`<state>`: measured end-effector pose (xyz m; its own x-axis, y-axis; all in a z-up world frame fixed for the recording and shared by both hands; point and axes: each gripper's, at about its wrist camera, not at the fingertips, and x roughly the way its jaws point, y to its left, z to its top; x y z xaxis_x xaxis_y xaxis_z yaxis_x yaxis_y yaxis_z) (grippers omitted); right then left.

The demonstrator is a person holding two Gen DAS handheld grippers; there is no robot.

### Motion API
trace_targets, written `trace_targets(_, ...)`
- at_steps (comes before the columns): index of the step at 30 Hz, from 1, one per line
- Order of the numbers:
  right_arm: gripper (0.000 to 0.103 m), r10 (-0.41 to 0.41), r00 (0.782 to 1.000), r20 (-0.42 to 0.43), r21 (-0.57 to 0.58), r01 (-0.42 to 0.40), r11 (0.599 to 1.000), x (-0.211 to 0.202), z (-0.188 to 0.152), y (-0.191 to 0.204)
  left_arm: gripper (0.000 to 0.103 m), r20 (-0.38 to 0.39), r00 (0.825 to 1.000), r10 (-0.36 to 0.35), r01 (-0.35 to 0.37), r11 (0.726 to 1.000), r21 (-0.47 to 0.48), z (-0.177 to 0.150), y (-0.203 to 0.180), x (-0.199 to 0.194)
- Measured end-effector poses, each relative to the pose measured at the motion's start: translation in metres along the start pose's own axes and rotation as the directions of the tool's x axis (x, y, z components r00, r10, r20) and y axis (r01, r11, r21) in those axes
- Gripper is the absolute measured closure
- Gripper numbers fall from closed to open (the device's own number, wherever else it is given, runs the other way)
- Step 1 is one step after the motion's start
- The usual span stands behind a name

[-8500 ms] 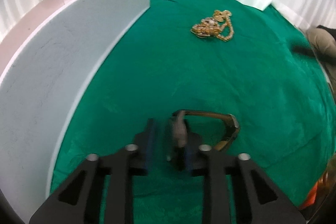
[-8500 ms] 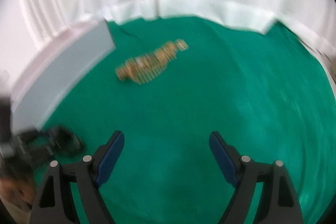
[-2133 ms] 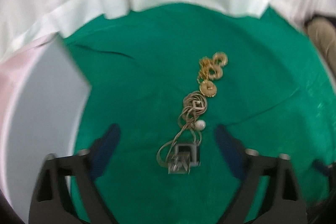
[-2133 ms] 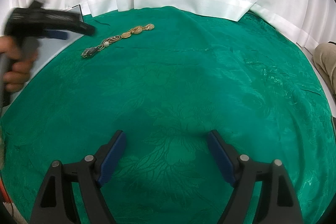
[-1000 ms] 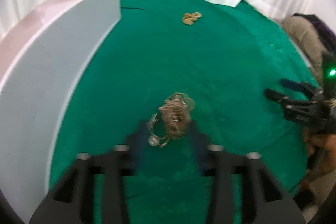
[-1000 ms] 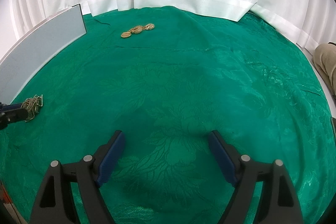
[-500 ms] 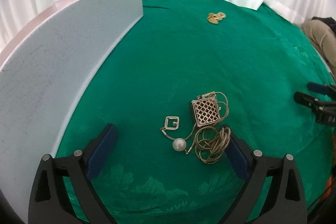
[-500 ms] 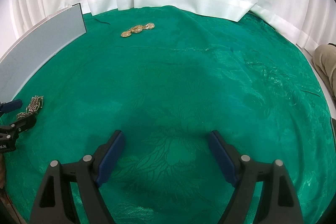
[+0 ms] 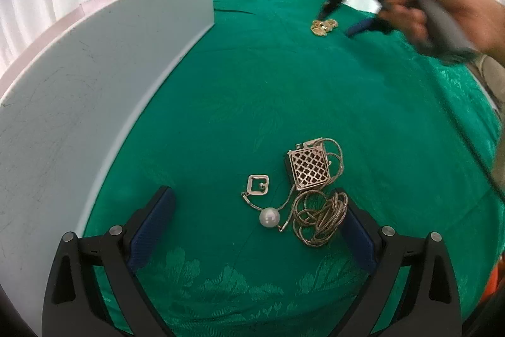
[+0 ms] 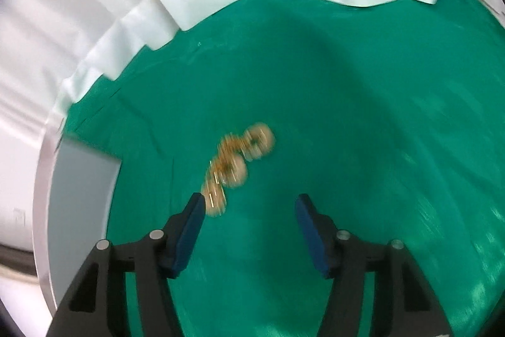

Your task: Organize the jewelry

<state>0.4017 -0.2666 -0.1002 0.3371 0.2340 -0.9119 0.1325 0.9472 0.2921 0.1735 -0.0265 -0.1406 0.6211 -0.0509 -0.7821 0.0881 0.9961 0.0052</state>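
my left gripper [image 9: 255,217] stands wide over the green brocade cloth [image 9: 363,103], woven with a leaf pattern. between its blue pads lies a tangled metal snake chain [image 9: 318,217] with a square lattice pendant [image 9: 307,169], a small square buckle [image 9: 258,186] and a round white pearl [image 9: 269,217]. my right gripper [image 10: 247,210] is also wide; the blurred cluster of gold round pieces [image 10: 236,160] lies just ahead, touching its left pad. a flat grey board [image 9: 94,90] stands at left. i read no writing.
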Motion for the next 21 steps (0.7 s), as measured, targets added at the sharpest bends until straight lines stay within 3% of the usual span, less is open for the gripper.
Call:
trace_targets(1, 0.048, -0.037, 0.998, 0.048, -0.002, 0.037, 0.999, 0.001, 0.006, 0.008, 0.005, 0.000, 1.000, 0.000, 0.000, 1.000, 0.000, 0.000, 0.000, 0.000)
trace_targets(5, 0.052, -0.132, 0.988, 0.084, -0.042, 0.136, 0.990, 0.014, 0.006, 0.034, 0.004, -0.002, 1.000, -0.009, 0.009, 1.000, 0.002, 0.002, -0.001, 0.001)
trace_targets(6, 0.063, -0.195, 0.976, 0.101, -0.093, 0.204, 0.974, 0.017, 0.002, 0.043, 0.004, -0.002, 1.000, -0.009, 0.009, 1.000, 0.003, 0.002, -0.001, 0.001)
trace_targets(7, 0.085, -0.240, 0.964, 0.118, -0.141, 0.255, 0.956, 0.019, -0.002, 0.049, 0.004, -0.003, 1.000, -0.009, 0.009, 1.000, 0.004, 0.002, -0.001, 0.001)
trace_targets(8, 0.096, -0.243, 0.962, 0.127, -0.188, 0.264, 0.946, 0.019, -0.007, 0.054, 0.004, -0.003, 1.000, -0.010, 0.010, 1.000, 0.003, 0.002, -0.002, 0.001)
trace_targets(14, 0.096, -0.091, 0.989, 0.117, -0.198, 0.113, 0.974, -0.020, -0.043, 0.029, 0.004, -0.002, 1.000, -0.010, 0.010, 1.000, 0.003, 0.003, -0.002, 0.002)
trace_targets(21, 0.096, 0.038, 0.997, 0.068, -0.178, -0.026, 0.984, -0.077, -0.133, -0.034, 0.004, -0.002, 1.000, -0.011, 0.011, 1.000, 0.003, 0.002, -0.001, 0.001)
